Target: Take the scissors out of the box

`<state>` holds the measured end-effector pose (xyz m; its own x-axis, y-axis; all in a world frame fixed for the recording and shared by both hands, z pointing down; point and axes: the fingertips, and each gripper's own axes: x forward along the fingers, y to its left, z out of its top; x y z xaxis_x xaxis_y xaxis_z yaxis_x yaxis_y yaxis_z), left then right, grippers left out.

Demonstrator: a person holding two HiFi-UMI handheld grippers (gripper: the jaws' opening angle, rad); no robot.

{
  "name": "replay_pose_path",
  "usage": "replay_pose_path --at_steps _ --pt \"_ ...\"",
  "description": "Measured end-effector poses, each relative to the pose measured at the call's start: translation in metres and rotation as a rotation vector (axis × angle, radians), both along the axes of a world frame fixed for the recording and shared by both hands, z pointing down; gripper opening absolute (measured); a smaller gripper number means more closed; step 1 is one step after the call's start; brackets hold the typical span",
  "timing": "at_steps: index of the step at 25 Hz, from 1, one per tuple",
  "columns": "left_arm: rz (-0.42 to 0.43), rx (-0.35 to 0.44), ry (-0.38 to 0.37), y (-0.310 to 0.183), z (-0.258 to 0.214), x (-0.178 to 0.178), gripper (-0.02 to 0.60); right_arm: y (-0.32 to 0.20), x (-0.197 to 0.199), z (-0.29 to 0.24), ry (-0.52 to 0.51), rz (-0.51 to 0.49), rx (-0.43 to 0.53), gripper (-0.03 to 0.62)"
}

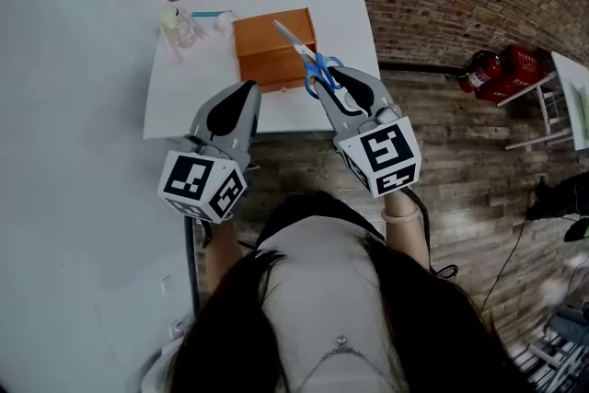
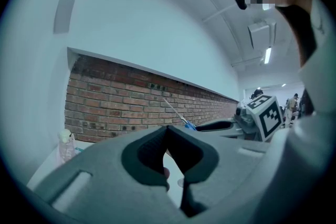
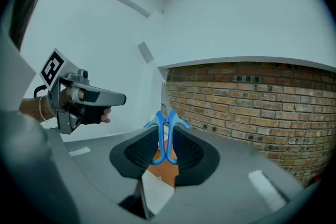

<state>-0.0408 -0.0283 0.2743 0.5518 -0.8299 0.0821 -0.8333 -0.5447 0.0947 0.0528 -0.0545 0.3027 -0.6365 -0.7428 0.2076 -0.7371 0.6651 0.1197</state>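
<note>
My right gripper (image 3: 164,147) is clenched on the blue plastic handles of the steel-bladed scissors (image 1: 306,58), holding them raised over the right side of the orange-brown wooden box (image 1: 267,41) at the middle of the white counter (image 1: 184,101), while my left gripper (image 2: 167,128), jaws together and empty, hovers at the counter's near edge.
</note>
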Motion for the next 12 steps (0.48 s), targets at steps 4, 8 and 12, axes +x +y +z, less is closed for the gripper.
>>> replay_pose_path --at_steps 4,8,12 --pt "-0.008 -0.001 -0.007 0.001 0.001 0.003 0.000 0.003 0.002 0.002 0.010 -0.019 -0.003 0.098" --pt "-0.013 -0.001 -0.010 0.002 0.002 0.006 0.001 0.006 0.006 0.005 0.026 -0.026 -0.011 0.098" --pt "-0.014 -0.002 -0.014 0.002 0.002 0.009 0.000 0.008 0.012 0.005 0.025 -0.025 -0.013 0.098"
